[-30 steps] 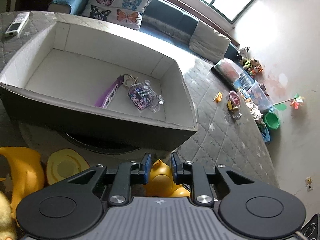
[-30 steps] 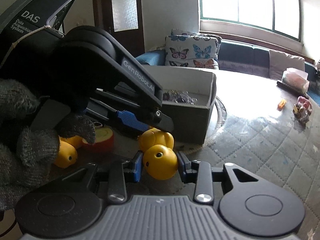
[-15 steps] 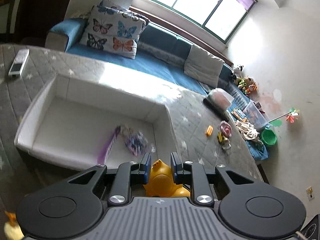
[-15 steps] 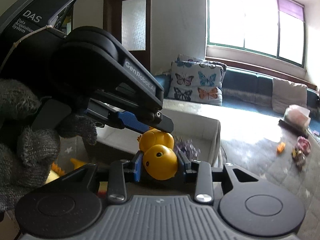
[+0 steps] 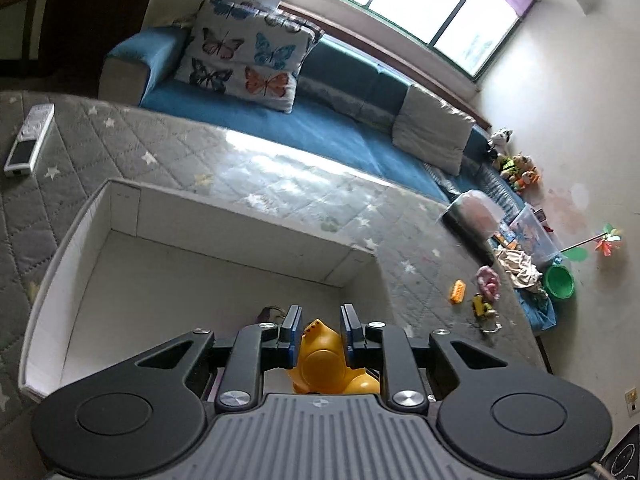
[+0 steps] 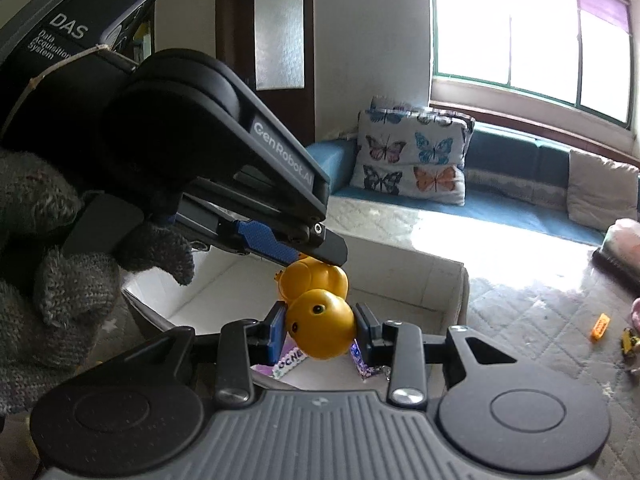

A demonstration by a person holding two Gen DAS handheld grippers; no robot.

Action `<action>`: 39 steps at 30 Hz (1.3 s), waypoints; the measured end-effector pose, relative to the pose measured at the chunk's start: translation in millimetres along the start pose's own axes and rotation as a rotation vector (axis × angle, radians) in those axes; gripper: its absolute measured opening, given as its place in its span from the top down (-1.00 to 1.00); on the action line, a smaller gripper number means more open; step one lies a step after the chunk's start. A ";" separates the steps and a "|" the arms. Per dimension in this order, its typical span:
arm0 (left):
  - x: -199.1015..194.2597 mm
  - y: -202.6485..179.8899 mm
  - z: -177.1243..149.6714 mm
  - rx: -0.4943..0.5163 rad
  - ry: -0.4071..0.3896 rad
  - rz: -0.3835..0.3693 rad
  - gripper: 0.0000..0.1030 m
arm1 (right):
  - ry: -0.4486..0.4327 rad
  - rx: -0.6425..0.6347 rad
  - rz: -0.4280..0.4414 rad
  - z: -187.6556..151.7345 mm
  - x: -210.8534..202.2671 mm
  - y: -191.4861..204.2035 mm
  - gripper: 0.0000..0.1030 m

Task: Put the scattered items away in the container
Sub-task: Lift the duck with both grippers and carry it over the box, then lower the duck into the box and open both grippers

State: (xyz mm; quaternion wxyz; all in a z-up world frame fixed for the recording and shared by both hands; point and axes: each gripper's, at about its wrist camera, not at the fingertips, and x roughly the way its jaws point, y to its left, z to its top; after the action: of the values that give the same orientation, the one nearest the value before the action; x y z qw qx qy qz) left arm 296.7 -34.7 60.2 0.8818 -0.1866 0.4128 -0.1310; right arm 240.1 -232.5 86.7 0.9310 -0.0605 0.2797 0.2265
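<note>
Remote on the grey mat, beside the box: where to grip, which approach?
Probably across the narrow width of the remote, near its middle, coming down from above. It lies flat, long and slim, with bare mat along both long edges, leaving room for a finger on each side.

The matte black two-finger left gripper (image 6: 316, 250) carries white "GenRobot.AI" lettering, blue textured pads (image 6: 262, 240), a silver screw and a grey "DAS" box tied with string. A grey knitted glove (image 6: 60, 280) covers the hand.

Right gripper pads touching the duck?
Touching. The right wrist view shows both pads of the right gripper pressed against the yellow duck, no gap.
</note>
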 end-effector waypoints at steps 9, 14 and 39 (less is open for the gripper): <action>35.9 16.2 -1.7 -0.027 0.070 0.017 0.58 | 0.094 0.018 0.015 -5.4 36.7 -10.4 0.33; 44.4 20.1 -5.9 -0.031 0.093 0.027 0.58 | 0.126 0.020 0.010 -8.9 48.7 -4.7 0.32; 34.3 21.1 -15.4 -0.011 0.094 0.067 0.48 | 0.132 0.080 -0.002 -19.8 36.4 -8.5 0.31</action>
State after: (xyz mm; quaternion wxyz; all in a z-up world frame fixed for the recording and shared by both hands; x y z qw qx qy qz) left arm 307.8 -32.4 18.6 0.8644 -0.1715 0.4603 -0.1078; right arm 261.2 -230.7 50.0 0.9124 -0.0386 0.3495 0.2096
